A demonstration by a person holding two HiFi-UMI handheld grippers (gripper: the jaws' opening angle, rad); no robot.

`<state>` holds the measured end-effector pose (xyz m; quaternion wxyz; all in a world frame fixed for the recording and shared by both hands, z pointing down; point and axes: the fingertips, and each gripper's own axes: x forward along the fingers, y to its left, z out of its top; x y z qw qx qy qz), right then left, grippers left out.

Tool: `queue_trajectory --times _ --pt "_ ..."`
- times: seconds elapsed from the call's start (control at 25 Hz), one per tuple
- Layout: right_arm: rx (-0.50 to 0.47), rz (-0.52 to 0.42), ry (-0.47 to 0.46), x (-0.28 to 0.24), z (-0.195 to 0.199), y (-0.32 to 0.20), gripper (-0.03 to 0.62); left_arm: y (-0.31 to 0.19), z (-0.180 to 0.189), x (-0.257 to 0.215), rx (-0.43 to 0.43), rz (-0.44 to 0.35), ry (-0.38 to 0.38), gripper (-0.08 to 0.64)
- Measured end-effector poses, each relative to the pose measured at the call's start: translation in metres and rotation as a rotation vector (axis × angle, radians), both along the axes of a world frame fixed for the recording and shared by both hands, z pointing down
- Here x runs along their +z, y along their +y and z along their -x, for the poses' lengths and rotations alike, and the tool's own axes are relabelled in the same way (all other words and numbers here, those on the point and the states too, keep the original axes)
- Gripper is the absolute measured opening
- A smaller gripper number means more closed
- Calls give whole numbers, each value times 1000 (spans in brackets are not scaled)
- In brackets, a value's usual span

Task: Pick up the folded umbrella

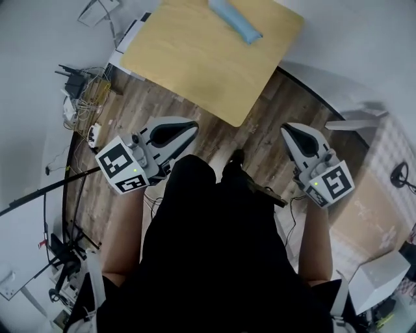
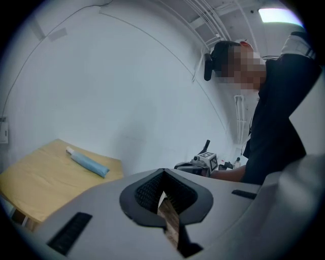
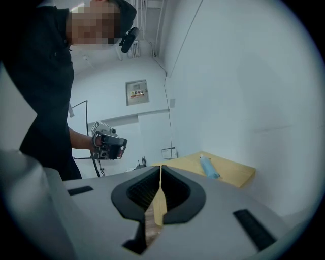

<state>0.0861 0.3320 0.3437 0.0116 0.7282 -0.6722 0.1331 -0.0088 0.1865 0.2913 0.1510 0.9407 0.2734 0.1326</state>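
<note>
The folded umbrella (image 1: 235, 19), a light blue roll, lies on the far part of the pale wooden table (image 1: 195, 58). Both grippers hang over the wood floor, short of the table's near corner and well apart from the umbrella. My left gripper (image 1: 193, 127) is shut with nothing in it, and so is my right gripper (image 1: 285, 130). In the left gripper view the umbrella (image 2: 87, 162) lies on the table (image 2: 35, 188) to the left, beyond the closed jaws (image 2: 162, 173). The right gripper view has the umbrella (image 3: 208, 167) ahead and to the right of its closed jaws (image 3: 160, 170).
Cables and a power strip (image 1: 81, 97) lie on the floor at the left, beside a black stand (image 1: 39, 192). A white box (image 1: 383, 279) sits at the lower right. White walls close in behind the table. The person's dark clothing fills the lower middle.
</note>
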Motion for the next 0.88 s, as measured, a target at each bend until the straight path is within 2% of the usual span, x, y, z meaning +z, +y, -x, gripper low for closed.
queue_trajectory --times 0.28,0.4,0.6,0.88 --pt "-48 -20 -23 3 -26 -21 18 -28 -17 -5 -94 -29 -11 11" --pt "-60 -12 -25 5 -37 -34 18 -42 -29 2 -106 -26 -13 12" --pt "-80 17 -41 12 -74 -63 18 -71 -66 7 -146 14 38 11" --pt "-145 82 -22 -13 -119 -133 18 -141 -94 2 -227 71 108 11"
